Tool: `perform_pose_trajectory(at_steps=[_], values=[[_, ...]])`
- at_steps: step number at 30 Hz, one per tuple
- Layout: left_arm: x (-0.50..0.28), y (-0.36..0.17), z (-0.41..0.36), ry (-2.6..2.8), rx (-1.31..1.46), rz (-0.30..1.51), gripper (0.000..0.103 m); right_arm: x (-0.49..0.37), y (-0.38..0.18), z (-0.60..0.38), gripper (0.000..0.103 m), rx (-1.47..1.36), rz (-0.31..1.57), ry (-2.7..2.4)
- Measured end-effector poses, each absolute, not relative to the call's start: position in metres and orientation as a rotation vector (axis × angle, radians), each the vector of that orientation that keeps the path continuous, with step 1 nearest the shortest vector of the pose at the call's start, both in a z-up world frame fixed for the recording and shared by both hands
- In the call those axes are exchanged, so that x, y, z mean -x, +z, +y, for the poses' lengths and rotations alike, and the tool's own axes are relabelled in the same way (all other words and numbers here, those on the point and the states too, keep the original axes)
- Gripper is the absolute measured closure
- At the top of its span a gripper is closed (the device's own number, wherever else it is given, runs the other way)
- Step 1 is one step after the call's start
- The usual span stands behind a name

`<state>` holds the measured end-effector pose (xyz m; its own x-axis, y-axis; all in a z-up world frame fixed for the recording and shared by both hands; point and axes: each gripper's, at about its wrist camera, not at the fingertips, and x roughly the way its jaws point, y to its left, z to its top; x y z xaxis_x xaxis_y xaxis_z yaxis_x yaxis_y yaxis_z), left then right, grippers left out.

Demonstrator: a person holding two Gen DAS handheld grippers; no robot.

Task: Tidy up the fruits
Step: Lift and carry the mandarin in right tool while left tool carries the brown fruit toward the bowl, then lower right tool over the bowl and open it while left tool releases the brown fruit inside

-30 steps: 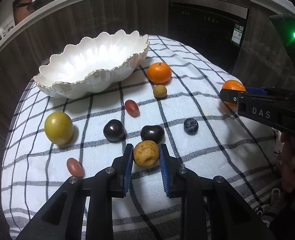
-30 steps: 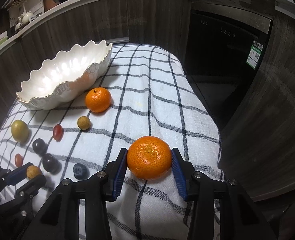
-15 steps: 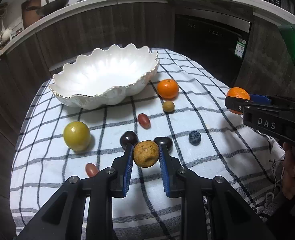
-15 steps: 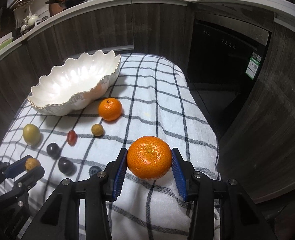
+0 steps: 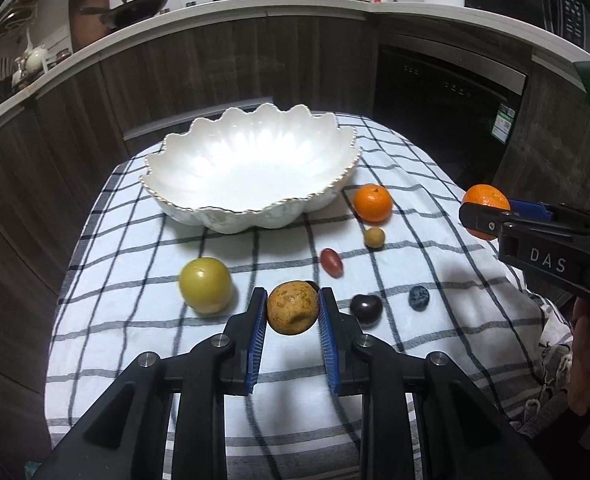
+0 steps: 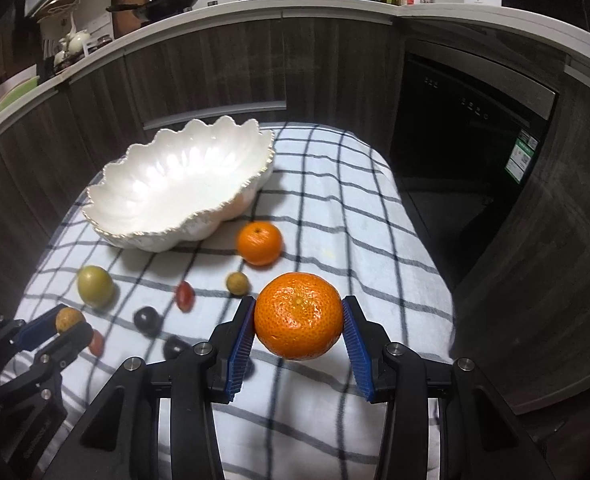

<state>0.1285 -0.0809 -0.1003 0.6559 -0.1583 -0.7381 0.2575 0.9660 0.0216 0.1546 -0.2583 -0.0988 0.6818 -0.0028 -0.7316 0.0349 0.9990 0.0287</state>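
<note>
Fruit lies scattered on a bench covered with a black-and-white checked cloth (image 5: 395, 160), in front of a white scalloped bowl (image 5: 251, 168) with a gilt rim that holds nothing visible. The left hand-held gripper (image 5: 291, 312) pinches a small speckled tan fruit (image 5: 291, 308) between its blue pads, lifted clear of the cloth. The right hand-held gripper (image 6: 298, 322) clamps a large mandarin (image 6: 298, 316) between its pads, also off the cloth; in the left wrist view it shows at the right edge, with part of a person's hand behind it. On the cloth rest a second mandarin (image 5: 373, 203) just right of the bowl, a small tan round fruit (image 5: 374, 237) near it, a red grape (image 5: 331, 262), a yellow-green round fruit (image 5: 205, 285) to the left, a dark plum-like fruit (image 5: 366, 309) and a blueberry (image 5: 418, 298). The right wrist view adds another red grape (image 6: 96, 343) beside the left hand-held gripper.
</note>
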Motion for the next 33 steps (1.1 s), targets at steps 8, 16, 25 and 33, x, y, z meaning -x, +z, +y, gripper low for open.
perform_pose_trajectory(at_steps=[8, 16, 25, 33], values=[[-0.140, -0.088, -0.069, -0.219, -0.108, 0.824, 0.077, -0.165, -0.082, -0.241, 0.059, -0.030, 0.805, 0.008], [-0.153, -0.076, -0.061, -0.217, -0.113, 0.818, 0.077, -0.176, -0.072, -0.234, 0.059, -0.016, 0.796, 0.011], [-0.174, -0.064, -0.049, -0.206, -0.092, 0.818, 0.077, -0.191, -0.063, -0.225, 0.059, 0.000, 0.782, 0.018], [-0.193, -0.052, -0.038, -0.196, -0.082, 0.803, 0.077, -0.208, -0.052, -0.216, 0.059, 0.004, 0.756, 0.034]])
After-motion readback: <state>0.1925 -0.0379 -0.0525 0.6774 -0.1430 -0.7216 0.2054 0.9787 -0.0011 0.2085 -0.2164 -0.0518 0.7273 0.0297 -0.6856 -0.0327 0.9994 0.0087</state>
